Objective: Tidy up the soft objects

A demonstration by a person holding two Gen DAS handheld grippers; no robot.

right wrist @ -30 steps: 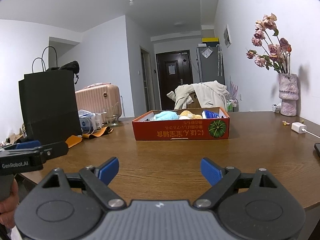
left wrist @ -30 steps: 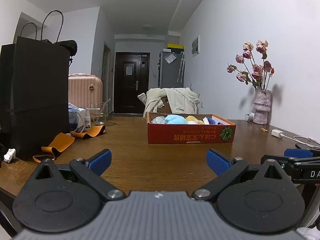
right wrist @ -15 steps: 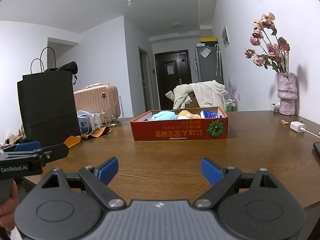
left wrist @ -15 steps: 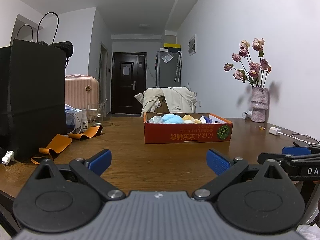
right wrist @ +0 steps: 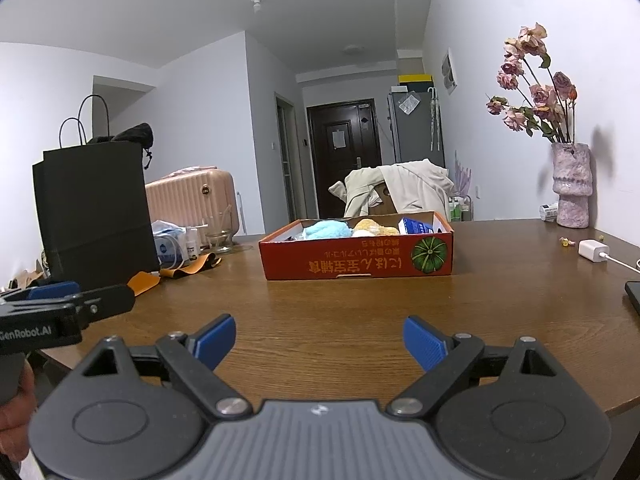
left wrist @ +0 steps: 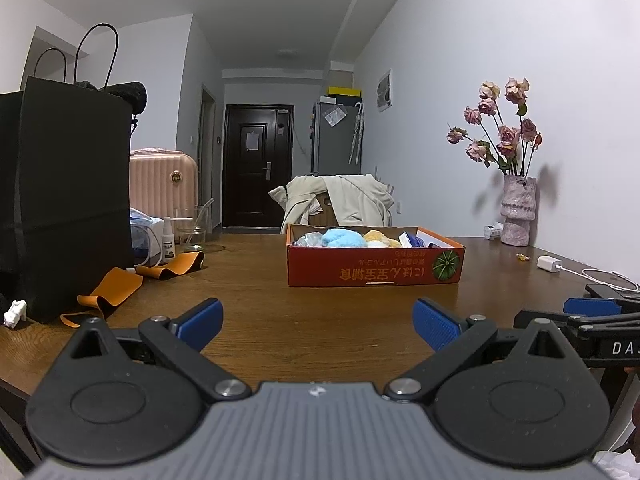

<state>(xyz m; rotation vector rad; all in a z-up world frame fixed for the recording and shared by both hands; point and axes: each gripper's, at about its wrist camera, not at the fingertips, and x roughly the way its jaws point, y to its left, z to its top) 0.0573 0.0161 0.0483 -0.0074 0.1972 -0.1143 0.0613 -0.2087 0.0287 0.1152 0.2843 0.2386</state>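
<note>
Blue-padded left tongs (left wrist: 318, 322) and right tongs (right wrist: 319, 340) hover side by side over the near edge of the wooden worktop (right wrist: 340, 320), both spread wide and empty. Well ahead sits a red cardboard box (right wrist: 356, 258) holding blue fluffy cloth (right wrist: 326, 231) and yellow soft items (right wrist: 370, 226).

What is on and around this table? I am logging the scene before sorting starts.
cardboard box: one, red, table middle
soft items: several, blue, yellow, white, in box
paper bag: one, black, table left
orange strips: two, beside bag
glass jar: one, clear, behind strips
vase of roses: one, pink, right wall
charger: one, white, table right
suitcase: one, pink, behind table
jacket: one, beige, on chair
left gripper: jaws open, empty
right gripper: jaws open, empty
</note>
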